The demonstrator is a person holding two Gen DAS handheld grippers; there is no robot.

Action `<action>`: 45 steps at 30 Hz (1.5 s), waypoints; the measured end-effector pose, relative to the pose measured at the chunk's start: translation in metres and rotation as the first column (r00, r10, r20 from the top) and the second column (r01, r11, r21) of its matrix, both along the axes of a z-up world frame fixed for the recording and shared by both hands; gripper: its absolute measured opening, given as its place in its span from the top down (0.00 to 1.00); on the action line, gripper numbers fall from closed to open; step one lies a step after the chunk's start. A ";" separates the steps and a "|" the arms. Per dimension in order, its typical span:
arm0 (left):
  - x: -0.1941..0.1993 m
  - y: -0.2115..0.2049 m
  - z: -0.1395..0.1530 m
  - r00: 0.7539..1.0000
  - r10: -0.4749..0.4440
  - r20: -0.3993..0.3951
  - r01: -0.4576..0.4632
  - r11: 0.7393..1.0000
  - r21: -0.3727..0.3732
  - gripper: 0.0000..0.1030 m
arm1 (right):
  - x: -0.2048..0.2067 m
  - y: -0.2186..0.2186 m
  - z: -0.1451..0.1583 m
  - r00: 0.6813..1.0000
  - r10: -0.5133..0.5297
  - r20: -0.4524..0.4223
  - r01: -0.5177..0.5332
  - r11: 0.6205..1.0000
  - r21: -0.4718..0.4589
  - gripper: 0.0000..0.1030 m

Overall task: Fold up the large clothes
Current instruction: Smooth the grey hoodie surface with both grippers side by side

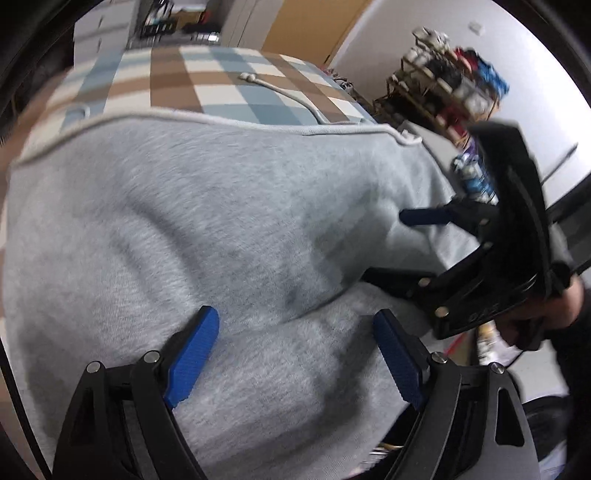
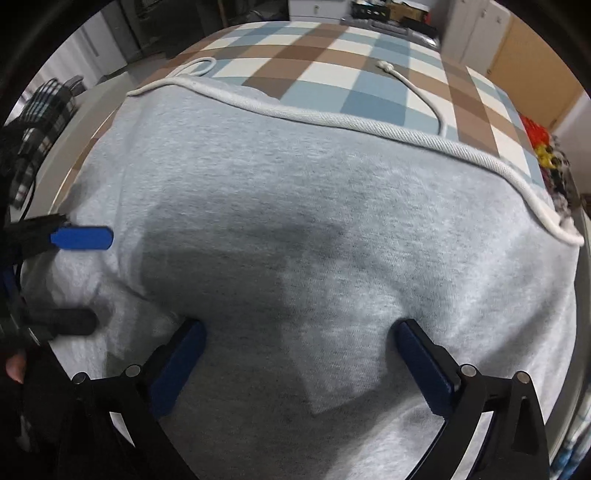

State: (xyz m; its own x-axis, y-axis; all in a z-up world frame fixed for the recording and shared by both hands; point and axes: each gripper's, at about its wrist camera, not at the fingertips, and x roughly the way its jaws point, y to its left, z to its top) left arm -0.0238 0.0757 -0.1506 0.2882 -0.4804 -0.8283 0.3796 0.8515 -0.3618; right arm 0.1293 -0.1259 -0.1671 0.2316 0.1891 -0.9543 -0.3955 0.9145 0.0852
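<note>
A large grey sweatshirt (image 1: 207,229) (image 2: 332,221) lies spread over a checked tablecloth, its white-trimmed edge (image 2: 332,119) toward the far side. A white drawstring cord (image 1: 284,92) (image 2: 417,88) trails from it onto the cloth. My left gripper (image 1: 295,354) points down at the grey fabric, jaws open, nothing between its blue pads. It also shows at the left of the right wrist view (image 2: 85,280). My right gripper (image 2: 303,362) hovers over a folded flap of the fabric, jaws wide open and empty. In the left wrist view it appears at the right (image 1: 402,247), held by a person's hand (image 1: 535,321).
The checked tablecloth (image 1: 221,81) (image 2: 314,55) covers the table beyond the garment. A cluttered wooden shelf (image 1: 443,85) stands off the table's right side, with a wooden door (image 1: 314,26) behind. White cabinets (image 2: 465,29) and a dark crate (image 2: 48,99) flank the table.
</note>
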 end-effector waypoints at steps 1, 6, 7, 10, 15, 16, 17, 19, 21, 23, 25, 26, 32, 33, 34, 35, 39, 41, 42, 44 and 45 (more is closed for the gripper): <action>-0.001 -0.002 0.001 1.000 -0.002 0.016 0.002 1.000 0.012 0.20 | 0.000 0.001 0.001 1.000 -0.006 0.003 0.006 1.000 0.000 0.00; -0.019 -0.001 0.009 0.993 0.066 0.098 -0.078 0.990 0.119 0.20 | -0.020 -0.017 0.035 0.995 -0.094 0.015 0.092 0.992 0.092 0.00; -0.023 -0.001 0.012 0.991 0.076 0.108 -0.091 0.985 0.144 0.20 | -0.030 -0.022 0.044 0.994 -0.104 0.022 0.100 0.985 0.139 0.00; -0.031 -0.003 0.021 0.990 0.049 0.131 -0.071 0.983 0.169 0.20 | -0.057 -0.027 0.055 0.992 -0.117 0.050 0.104 0.971 0.213 0.00; -0.036 0.004 0.011 0.987 0.060 0.149 -0.098 0.960 0.262 0.20 | -0.080 -0.019 0.019 0.993 -0.112 0.025 0.107 0.985 0.133 0.00; -0.038 0.007 0.006 0.989 0.062 0.134 -0.096 0.959 0.268 0.19 | -0.084 -0.018 0.011 0.994 -0.105 0.024 0.102 0.988 0.115 0.00; -0.041 0.010 0.003 0.990 0.063 0.126 -0.095 0.961 0.261 0.19 | -0.085 -0.020 0.006 0.993 -0.114 0.031 0.109 0.985 0.132 0.00; -0.044 0.015 0.001 0.991 0.066 0.119 -0.096 0.960 0.264 0.19 | -0.085 -0.025 0.001 0.988 -0.153 0.021 0.147 0.973 0.177 0.00; -0.042 0.016 0.000 0.991 0.065 0.114 -0.093 0.960 0.263 0.18 | -0.084 -0.025 -0.001 0.989 -0.149 0.027 0.141 0.973 0.180 0.00; -0.039 0.015 -0.003 0.992 0.066 0.104 -0.093 0.957 0.276 0.13 | -0.085 -0.024 -0.003 0.989 -0.144 0.040 0.135 0.974 0.183 0.00; -0.037 0.016 -0.004 0.994 0.070 0.089 -0.092 0.958 0.273 0.12 | -0.085 -0.024 -0.003 0.989 -0.145 0.043 0.135 0.974 0.184 0.00; -0.038 0.017 -0.003 0.994 0.071 0.084 -0.091 0.960 0.266 0.11 | -0.086 -0.023 -0.002 0.990 -0.139 0.036 0.130 0.975 0.180 0.00; -0.047 0.027 0.008 0.991 0.094 0.098 -0.118 0.956 0.270 0.12 | -0.076 -0.018 0.035 0.995 -0.096 -0.023 0.098 0.976 0.194 0.00; -0.049 0.029 0.011 0.990 0.097 0.103 -0.122 0.956 0.267 0.12 | -0.075 -0.014 0.043 0.996 -0.087 -0.001 0.085 0.976 0.201 0.00; -0.052 0.033 0.017 0.988 0.101 0.116 -0.127 0.960 0.248 0.12 | -0.074 -0.007 0.052 0.997 -0.073 0.024 0.067 0.979 0.195 0.00; -0.054 0.038 0.022 0.987 0.107 0.122 -0.134 0.963 0.232 0.12 | -0.071 0.002 0.059 0.998 -0.053 0.044 0.045 0.983 0.176 0.00; -0.052 0.061 0.015 0.987 0.149 0.059 -0.158 0.968 0.192 0.12 | -0.050 0.032 0.074 0.998 -0.032 0.060 0.021 0.983 0.182 0.00; -0.050 0.067 0.001 0.987 0.160 0.009 -0.158 0.966 0.205 0.12 | -0.034 0.050 0.073 0.999 -0.039 0.034 0.032 0.983 0.182 0.00; -0.050 0.068 -0.005 0.987 0.160 -0.011 -0.154 0.963 0.223 0.12 | -0.028 0.058 0.072 0.999 -0.042 0.026 0.037 0.984 0.176 0.00; -0.052 0.068 -0.019 0.988 0.149 -0.029 -0.136 0.954 0.266 0.12 | -0.016 0.071 0.064 0.999 -0.040 0.006 0.039 0.988 0.150 0.00; -0.054 0.066 -0.020 0.990 0.138 -0.019 -0.128 0.951 0.281 0.12 | -0.007 0.080 0.056 0.999 -0.038 -0.003 0.038 0.995 0.095 0.00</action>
